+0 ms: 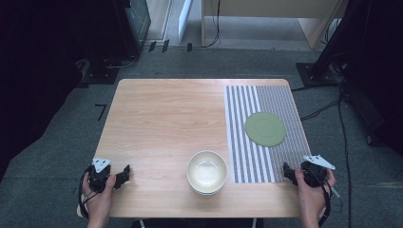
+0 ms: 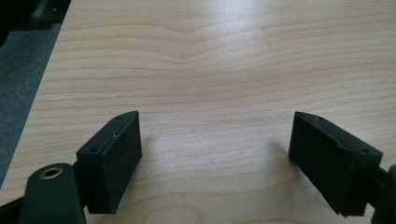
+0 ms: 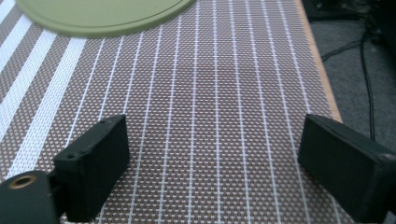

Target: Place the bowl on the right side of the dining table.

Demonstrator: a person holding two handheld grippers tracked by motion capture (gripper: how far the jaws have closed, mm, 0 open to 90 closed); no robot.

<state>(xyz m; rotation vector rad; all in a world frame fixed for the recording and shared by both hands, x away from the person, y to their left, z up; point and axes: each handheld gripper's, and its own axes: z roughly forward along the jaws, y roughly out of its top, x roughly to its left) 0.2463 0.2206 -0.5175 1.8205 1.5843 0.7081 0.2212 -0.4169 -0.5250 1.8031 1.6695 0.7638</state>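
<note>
left gripper (image 1: 124, 174): held released at table's (image 1: 161, 123) 7 o'clock | right gripper (image 1: 287, 172): released at 5 o'clock, over placemat (image 1: 280, 99) | bowl (image 1: 206, 172): untouched at 6 o'clock, between both | green plate (image 1: 265, 128): centred on placemat as a setting

A mat (image 1: 266, 137) covers the right part of the table (image 1: 166, 123); a plate (image 1: 265, 128) lies on the mat, toward its right; a bowl (image 1: 206, 172) sits on the bare table just left of the mat, near the front edge.
</note>
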